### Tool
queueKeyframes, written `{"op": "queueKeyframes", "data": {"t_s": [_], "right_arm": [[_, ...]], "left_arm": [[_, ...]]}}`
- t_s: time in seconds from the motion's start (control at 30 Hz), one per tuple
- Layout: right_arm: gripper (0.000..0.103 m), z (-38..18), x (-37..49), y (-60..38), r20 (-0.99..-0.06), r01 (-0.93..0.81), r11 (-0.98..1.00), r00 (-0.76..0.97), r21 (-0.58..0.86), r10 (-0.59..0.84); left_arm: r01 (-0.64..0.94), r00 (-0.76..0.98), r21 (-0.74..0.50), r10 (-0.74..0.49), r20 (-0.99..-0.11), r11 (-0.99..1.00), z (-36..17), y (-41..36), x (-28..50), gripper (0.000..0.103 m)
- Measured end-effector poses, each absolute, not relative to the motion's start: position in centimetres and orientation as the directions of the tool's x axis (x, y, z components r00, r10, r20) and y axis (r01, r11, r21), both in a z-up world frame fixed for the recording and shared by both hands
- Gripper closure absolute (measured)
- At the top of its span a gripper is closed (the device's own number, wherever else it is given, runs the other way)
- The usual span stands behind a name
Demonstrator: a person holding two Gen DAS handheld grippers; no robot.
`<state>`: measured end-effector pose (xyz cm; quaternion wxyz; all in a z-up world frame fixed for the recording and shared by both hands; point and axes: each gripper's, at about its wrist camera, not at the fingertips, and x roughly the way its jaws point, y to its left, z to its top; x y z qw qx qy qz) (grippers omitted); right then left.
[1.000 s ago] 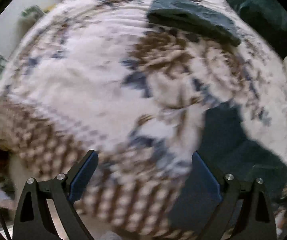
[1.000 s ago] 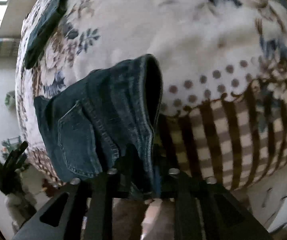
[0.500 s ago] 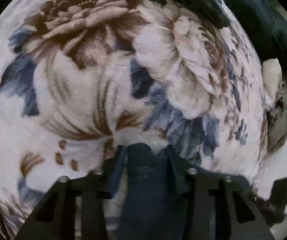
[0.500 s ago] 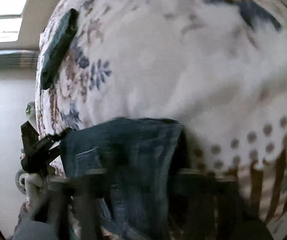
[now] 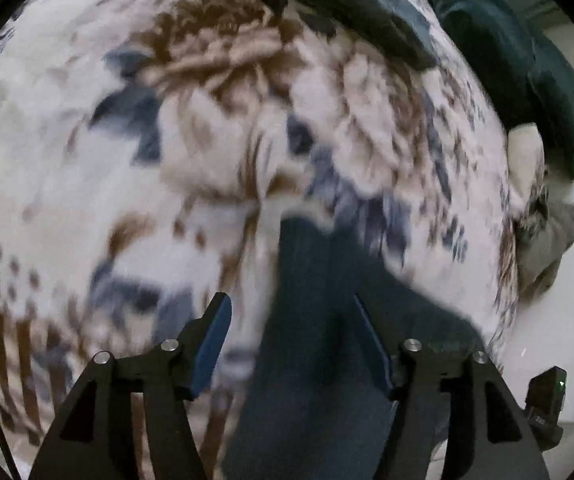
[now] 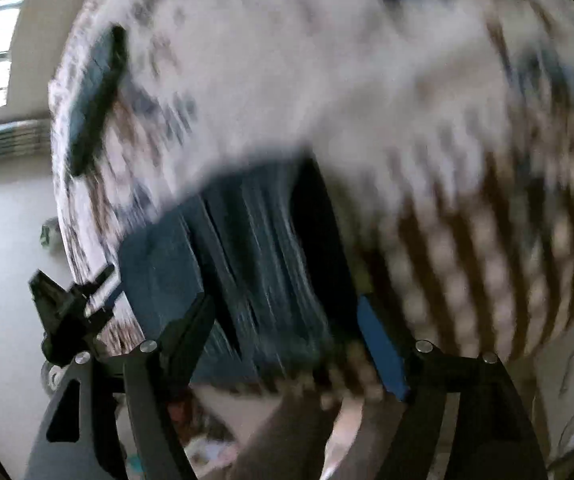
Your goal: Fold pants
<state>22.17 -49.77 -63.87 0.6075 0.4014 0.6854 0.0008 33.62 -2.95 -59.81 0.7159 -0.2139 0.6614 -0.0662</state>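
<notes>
floral blanket under everything, your jeans lie on it now, released. your left gripper and right gripper, pinching denim half a second ago, have just spread apart.

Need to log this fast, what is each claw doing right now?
Left claw: open, just been opening; jeans between its fingers, not pinched.
Right claw: open, just been opening; jeans lie loose between its fingers.
</notes>
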Motion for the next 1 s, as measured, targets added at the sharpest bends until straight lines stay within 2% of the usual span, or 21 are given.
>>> {"op": "queueKeyframes", "data": {"t_s": [0.03, 0.1, 0.17, 0.2, 0.23, 0.27, 0.33, 0.4, 0.43, 0.5, 0.53, 0.63, 0.73, 0.83, 0.97, 1.0], "right_arm": [[0.029, -65.1, 21.3, -48.7, -0.82, 0.557, 0.673, 0.024, 0.486, 0.572], [0.084, -66.4, 20.1, -47.2, -0.795, 0.581, 0.628, 0.058, 0.518, 0.603], [0.087, -65.8, 19.9, -46.6, -0.843, 0.583, 0.663, 0.075, 0.47, 0.532], [0.087, -65.3, 19.9, -46.5, -0.869, 0.573, 0.691, 0.081, 0.441, 0.488], [0.087, -65.0, 19.9, -46.6, -0.904, 0.571, 0.726, 0.069, 0.383, 0.423], [0.087, -65.4, 19.9, -46.7, -0.918, 0.579, 0.739, 0.044, 0.345, 0.394], [0.083, -67.1, 20.1, -46.8, -0.895, 0.604, 0.711, 0.012, 0.362, 0.445], [0.071, -67.6, 20.3, -47.2, -0.866, 0.605, 0.678, 0.036, 0.416, 0.499], [0.062, -67.6, 20.1, -47.4, -0.849, 0.601, 0.66, 0.057, 0.45, 0.526], [0.025, -67.1, 18.8, -48.4, -0.775, 0.593, 0.569, 0.157, 0.57, 0.613], [0.019, -67.2, 18.5, -48.7, -0.769, 0.593, 0.558, 0.174, 0.581, 0.616], [0.017, -69.1, 17.6, -48.4, -0.756, 0.596, 0.548, 0.159, 0.587, 0.635], [0.015, -72.1, 17.7, -47.2, -0.641, 0.595, 0.415, 0.231, 0.689, 0.732], [0.009, -73.0, 18.3, -46.0, -0.635, 0.576, 0.407, 0.271, 0.709, 0.723], [0.009, -72.5, 18.0, -45.7, -0.519, 0.52, 0.274, 0.416, 0.809, 0.747], [0.012, -72.0, 17.9, -45.6, -0.493, 0.482, 0.267, 0.437, 0.835, 0.752]], "left_arm": [[-0.183, 0.102, -0.386, -0.373, -0.922, 0.904, -60.3, -3.4, 32.5, 0.043], [-0.182, 0.094, -0.379, -0.367, -0.925, 0.907, -61.1, -3.7, 31.4, 0.042], [-0.201, 0.087, -0.383, -0.373, -0.924, 0.902, -62.0, -3.1, 30.7, 0.033], [-0.203, 0.081, -0.387, -0.378, -0.922, 0.899, -62.4, -3.0, 30.6, 0.021], [-0.194, 0.066, -0.383, -0.377, -0.924, 0.903, -62.7, -3.2, 30.8, 0.016], [-0.18, 0.054, -0.376, -0.372, -0.927, 0.909, -63.0, -3.5, 31.0, 0.016], [-0.171, 0.049, -0.352, -0.349, -0.936, 0.92, -62.8, -3.5, 31.2, 0.016], [-0.177, 0.041, -0.371, -0.37, -0.928, 0.912, -62.4, -3.3, 31.5, 0.016], [-0.19, 0.061, -0.413, -0.409, -0.91, 0.891, -61.8, -2.9, 31.5, 0.018], [-0.197, 0.119, -0.493, -0.479, -0.87, 0.847, -61.0, -2.1, 31.1, 0.017], [-0.203, 0.161, -0.562, -0.539, -0.827, 0.802, -60.8, -1.6, 30.7, 0.013], [-0.252, 0.144, -0.65, -0.636, -0.758, 0.717, -62.9, -1.6, 30.1, 0.01], [-0.301, 0.068, -0.632, -0.645, -0.761, 0.714, -65.7, -2.2, 30.1, 0.01], [-0.26, 0.045, -0.604, -0.616, -0.787, 0.753, -66.2, -3.1, 30.8, 0.01], [-0.213, 0.007, -0.575, -0.587, -0.81, 0.79, -66.2, -4.4, 31.4, 0.009], [-0.208, 0.004, -0.572, -0.584, -0.812, 0.794, -66.3, -4.6, 31.6, 0.009]]}}
